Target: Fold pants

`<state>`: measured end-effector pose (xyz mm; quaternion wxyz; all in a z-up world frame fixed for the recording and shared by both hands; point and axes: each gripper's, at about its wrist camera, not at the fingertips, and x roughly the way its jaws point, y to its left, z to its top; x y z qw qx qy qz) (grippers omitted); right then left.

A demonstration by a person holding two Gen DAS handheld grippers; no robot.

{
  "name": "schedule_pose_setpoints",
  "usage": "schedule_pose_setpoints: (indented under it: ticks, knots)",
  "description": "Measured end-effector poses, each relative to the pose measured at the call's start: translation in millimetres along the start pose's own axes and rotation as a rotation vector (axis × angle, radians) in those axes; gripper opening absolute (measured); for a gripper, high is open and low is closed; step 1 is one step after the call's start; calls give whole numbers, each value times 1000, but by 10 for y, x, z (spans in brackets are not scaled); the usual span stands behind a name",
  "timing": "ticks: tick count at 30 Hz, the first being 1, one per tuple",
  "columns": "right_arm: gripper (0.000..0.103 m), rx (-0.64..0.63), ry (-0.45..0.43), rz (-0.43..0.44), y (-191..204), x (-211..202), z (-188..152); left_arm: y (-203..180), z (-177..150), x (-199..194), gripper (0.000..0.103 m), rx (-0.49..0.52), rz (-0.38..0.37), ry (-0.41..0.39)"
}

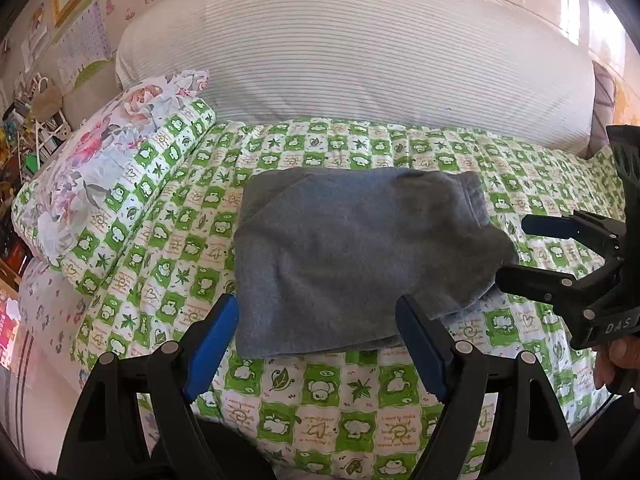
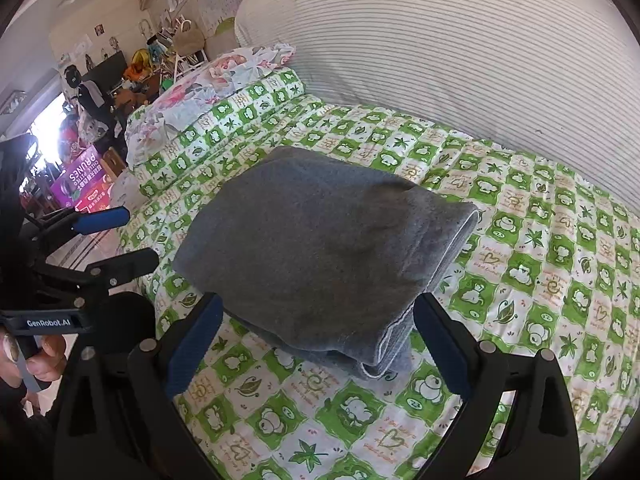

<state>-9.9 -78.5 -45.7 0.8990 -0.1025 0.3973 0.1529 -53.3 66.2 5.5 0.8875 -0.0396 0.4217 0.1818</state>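
Two black hand-held grippers with blue finger pads, the left gripper point(image 1: 318, 344) and the right gripper point(image 2: 316, 338), stand with jaws spread wide and empty at the near edge of the folded grey fleece pants point(image 1: 352, 256). These pants lie as a compact bundle on the green-and-white checked quilt point(image 1: 360, 412). Beyond them sit a floral pillow point(image 1: 108, 152) and a large white striped cushion point(image 1: 352, 52).

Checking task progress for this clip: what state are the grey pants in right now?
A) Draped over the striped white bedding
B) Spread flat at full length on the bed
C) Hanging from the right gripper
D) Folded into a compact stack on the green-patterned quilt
D: the grey pants lie in stacked layers on the quilt, with both grippers open and holding nothing.
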Motion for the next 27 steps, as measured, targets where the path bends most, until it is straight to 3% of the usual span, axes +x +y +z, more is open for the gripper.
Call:
schedule_pose_setpoints:
  ticks: [13,27]
  knots:
    - [97,-25,46,-56,126,152,76,260,109,167,82,-35,-74,-1]
    - [97,-18,100,-51,193,396,147,336,98,463,82,-52,-113,52]
